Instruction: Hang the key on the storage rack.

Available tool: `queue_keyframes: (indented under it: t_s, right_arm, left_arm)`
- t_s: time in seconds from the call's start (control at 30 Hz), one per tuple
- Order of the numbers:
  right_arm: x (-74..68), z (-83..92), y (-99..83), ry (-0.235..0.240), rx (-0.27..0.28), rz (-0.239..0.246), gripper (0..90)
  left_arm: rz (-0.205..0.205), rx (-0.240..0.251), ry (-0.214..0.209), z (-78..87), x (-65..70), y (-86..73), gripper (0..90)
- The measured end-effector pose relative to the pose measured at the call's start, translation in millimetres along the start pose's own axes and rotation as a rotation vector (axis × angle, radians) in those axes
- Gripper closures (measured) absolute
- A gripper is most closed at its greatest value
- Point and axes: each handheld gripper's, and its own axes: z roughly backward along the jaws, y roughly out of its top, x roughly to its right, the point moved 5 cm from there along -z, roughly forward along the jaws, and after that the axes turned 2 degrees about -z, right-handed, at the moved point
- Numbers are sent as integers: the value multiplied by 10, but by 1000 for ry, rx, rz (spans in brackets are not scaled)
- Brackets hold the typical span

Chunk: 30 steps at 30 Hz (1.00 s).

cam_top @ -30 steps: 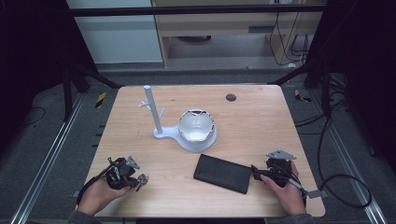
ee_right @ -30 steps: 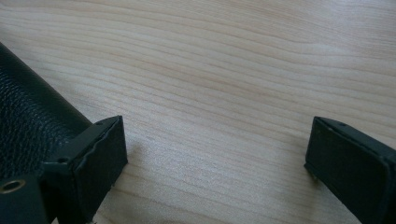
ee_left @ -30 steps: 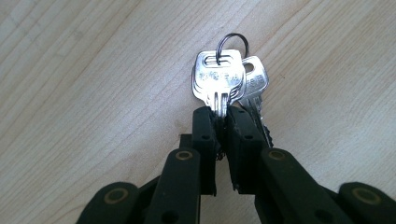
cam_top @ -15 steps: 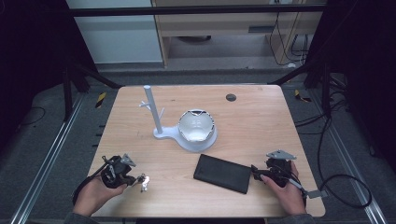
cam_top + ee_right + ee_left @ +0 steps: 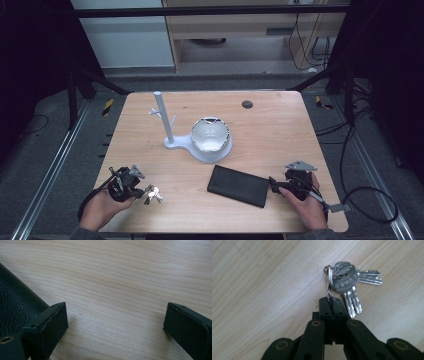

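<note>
Keys (image 5: 347, 281) lie on the table (image 5: 280, 130), their ring pinched by the left hand-held gripper (image 5: 331, 300); the right hand-held gripper (image 5: 115, 322) rests spread beside a black wallet (image 5: 238, 185).

The black grained-leather wallet (image 5: 15, 307) runs off the right gripper view's left edge; the small dark round thing (image 5: 247, 104) on the far tabletop (image 5: 280, 130) is perhaps a cap.

**Legible text and markings at this moment**
No word, number or brand can be read. The topmost key of the bunch of keys (image 5: 347, 280) bears a stamped marking on its head, too blurred to make out in the left gripper view.
</note>
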Motion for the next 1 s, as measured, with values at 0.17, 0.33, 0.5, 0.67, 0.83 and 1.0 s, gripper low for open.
queue_keyframes:
  t_s: [0.17, 0.33, 0.5, 0.67, 0.83, 1.0]
  right_arm:
    - [1, -8, 4, -2, 0, 5, 51]
    - [0, -11, 7, -1, -1, 7, 51]
    - [-1, -18, 13, 0, -3, 4, 43]
    - [3, -29, 21, 4, -7, 8, 36]
    - [6, -31, 21, 2, -6, 11, 36]
    - [4, -31, 23, 6, -6, 8, 34]
  left_arm:
    - [-24, 7, 2, 193, 1, 62, 884]
    - [-33, 40, 19, 500, -47, 256, 884]
    - [-38, 60, 47, 698, -97, 422, 884]
    - [-59, 30, 56, 748, -89, 555, 886]
    - [-56, 33, 56, 780, -101, 601, 886]
    - [-53, 53, 54, 892, -128, 655, 886]
